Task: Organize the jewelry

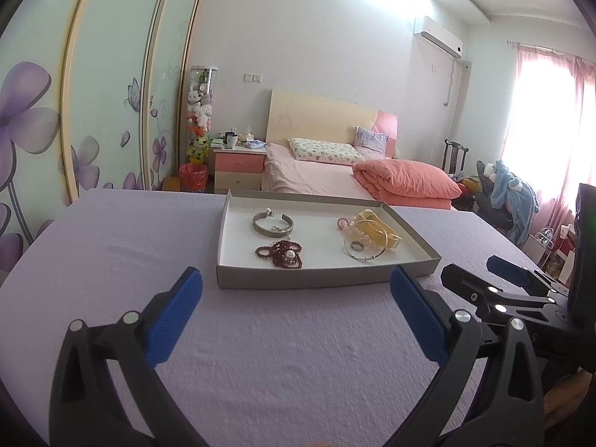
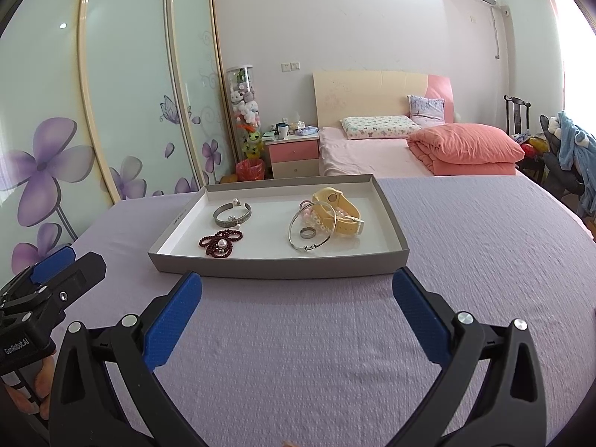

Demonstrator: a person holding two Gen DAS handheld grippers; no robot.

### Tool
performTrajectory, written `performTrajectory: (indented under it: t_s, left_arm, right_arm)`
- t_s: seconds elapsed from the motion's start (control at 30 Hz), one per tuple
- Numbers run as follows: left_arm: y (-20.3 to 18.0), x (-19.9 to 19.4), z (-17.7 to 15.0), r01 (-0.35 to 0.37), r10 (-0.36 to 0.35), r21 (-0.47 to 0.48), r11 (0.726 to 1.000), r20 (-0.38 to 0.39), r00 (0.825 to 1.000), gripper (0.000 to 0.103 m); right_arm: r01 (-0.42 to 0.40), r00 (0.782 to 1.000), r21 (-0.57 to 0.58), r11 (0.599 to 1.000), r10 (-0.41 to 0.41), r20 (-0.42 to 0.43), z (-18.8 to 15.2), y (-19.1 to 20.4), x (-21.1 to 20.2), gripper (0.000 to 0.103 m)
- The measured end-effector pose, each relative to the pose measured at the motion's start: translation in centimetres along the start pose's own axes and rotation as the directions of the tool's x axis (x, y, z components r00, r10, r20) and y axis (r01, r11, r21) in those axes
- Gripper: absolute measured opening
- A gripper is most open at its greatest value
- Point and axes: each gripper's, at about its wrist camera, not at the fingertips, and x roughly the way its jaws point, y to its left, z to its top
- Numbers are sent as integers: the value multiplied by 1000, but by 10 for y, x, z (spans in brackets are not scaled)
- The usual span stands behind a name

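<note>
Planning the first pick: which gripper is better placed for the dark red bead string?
Left, probably. The bead string lies in the tray's near left part, ahead of the open left gripper; the right gripper faces the bangle side.

In the tray (image 2: 391,223), the pink beads (image 2: 311,216) are partly hidden behind the yellow band (image 2: 342,208) at about 2 o'clock, so their full shape cannot be told. The tiny bits beside the silver cuff (image 2: 231,213) are too small to name. The left gripper (image 2: 69,266) is cut off by the edge at 9 o'clock in the right view
</note>
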Motion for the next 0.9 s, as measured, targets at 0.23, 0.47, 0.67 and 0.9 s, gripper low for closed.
performTrajectory:
  t_s: [0.23,0.47,0.67,0.9]
  left_arm:
    - [2,1,0,-2,2,-2,1000,-6,1000,101]
    - [2,2,0,-4,4,-1,1000,-7,1000,101]
    - [2,4,0,-7,7,-2,1000,-9,1000,101]
    - [2,5,0,-6,6,-2,1000,-9,1000,101]
  right_arm:
    - [-1,1000,-1,1000,1,-2,0,0,0,102]
    - [-2,1000,0,1000,2,-2,0,0,0,102]
    - [-2,1000,0,1000,2,-1,0,0,0,102]
    - [-1,1000,-1,1000,1,-1,0,0,0,102]
